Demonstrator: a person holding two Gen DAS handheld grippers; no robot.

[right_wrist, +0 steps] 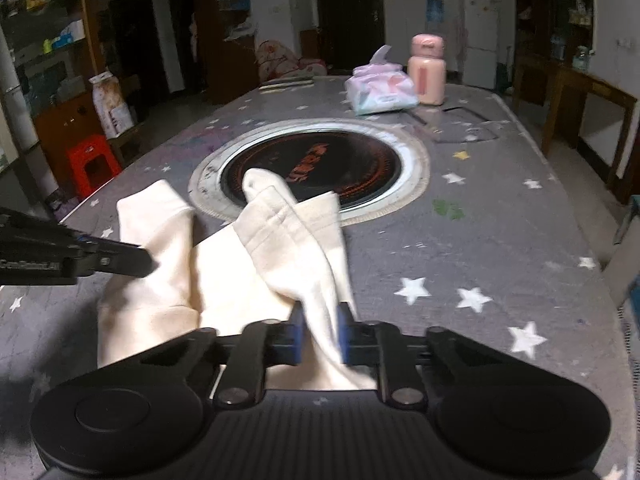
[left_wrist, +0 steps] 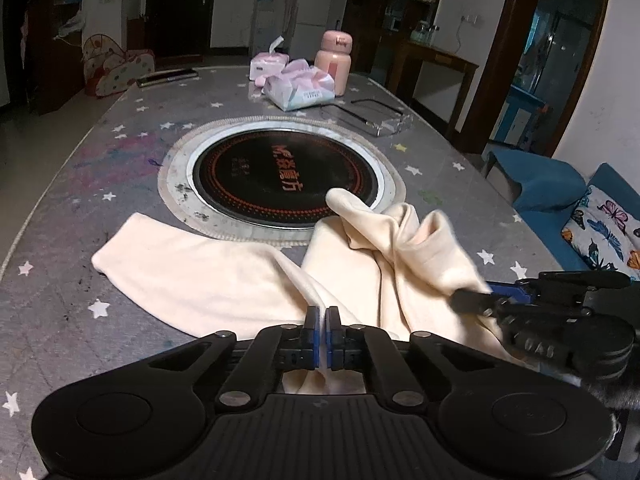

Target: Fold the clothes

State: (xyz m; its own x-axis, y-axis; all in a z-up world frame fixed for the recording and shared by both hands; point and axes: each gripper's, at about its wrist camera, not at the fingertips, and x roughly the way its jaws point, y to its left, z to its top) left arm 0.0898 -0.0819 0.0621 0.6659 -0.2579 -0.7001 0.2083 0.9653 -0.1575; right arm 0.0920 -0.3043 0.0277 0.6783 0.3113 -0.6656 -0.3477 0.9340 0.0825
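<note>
A cream garment (left_wrist: 208, 272) lies rumpled on the grey star-patterned tablecloth (left_wrist: 60, 320), one part spread flat to the left, another bunched up on the right. My left gripper (left_wrist: 322, 314) is shut on a thin fold of the garment at its near edge. My right gripper (right_wrist: 319, 312) is shut on a thicker bunched part of the garment (right_wrist: 280, 248) and lifts it off the table. It also shows at the right in the left wrist view (left_wrist: 472, 298). The left gripper appears at the left in the right wrist view (right_wrist: 140, 258).
A round black induction hob (left_wrist: 286, 178) is set in the table just beyond the garment. Further back stand tissue packs (left_wrist: 300, 86), a pink bottle (left_wrist: 334, 62) and a clear flat object (left_wrist: 380, 116). A blue sofa with a cushion (left_wrist: 604, 232) is to the right.
</note>
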